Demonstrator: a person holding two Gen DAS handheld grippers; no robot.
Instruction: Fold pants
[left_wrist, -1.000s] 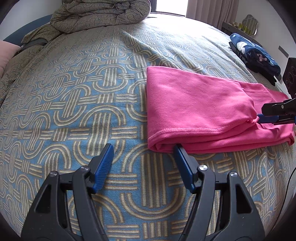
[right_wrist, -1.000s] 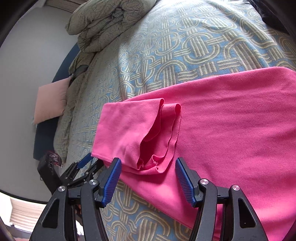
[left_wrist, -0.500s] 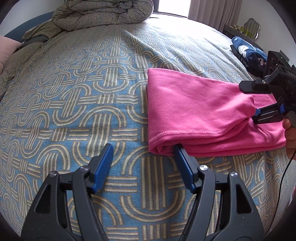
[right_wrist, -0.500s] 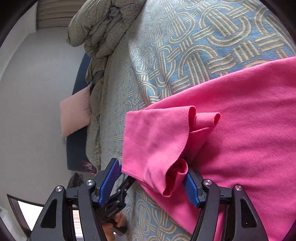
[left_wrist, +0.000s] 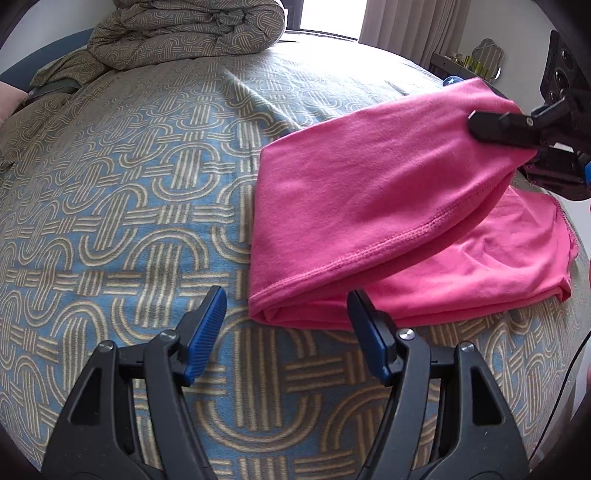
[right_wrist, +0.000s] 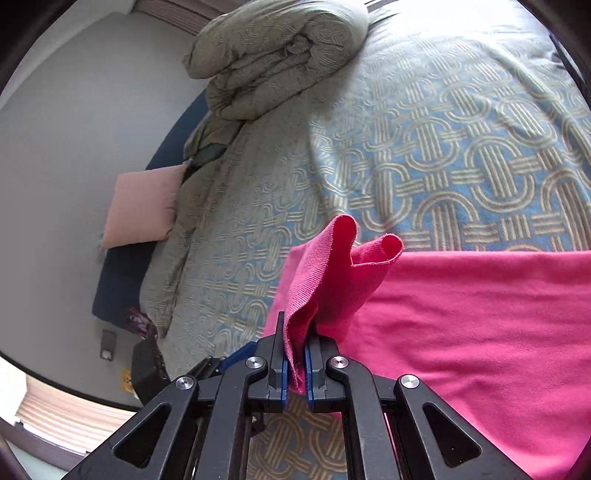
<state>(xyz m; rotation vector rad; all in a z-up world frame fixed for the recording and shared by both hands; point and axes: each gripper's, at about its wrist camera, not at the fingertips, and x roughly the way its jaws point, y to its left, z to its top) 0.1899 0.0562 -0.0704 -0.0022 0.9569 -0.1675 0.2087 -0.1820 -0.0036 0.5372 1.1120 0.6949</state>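
Right tool (right_wrist: 294, 363) clamped on a bunched edge of the pink pants (left_wrist: 369, 206), upper layer lifted off the lower one. Pants lying folded on the patterned bed (left_wrist: 129, 192). Left tool (left_wrist: 286, 330) spread apart, empty, low over the bedcover just beside the pants' near fold.

Place: a home bedroom.
Bed (left_wrist: 129, 206): patterned blue-and-tan cover, spread right under the tongs.
Duvet (left_wrist: 184, 33): rolled up at the far end, beyond the tongs.
Pillow (right_wrist: 142, 206): pink, off to the left.
Curtains (left_wrist: 399, 26): by a bright window, far right.
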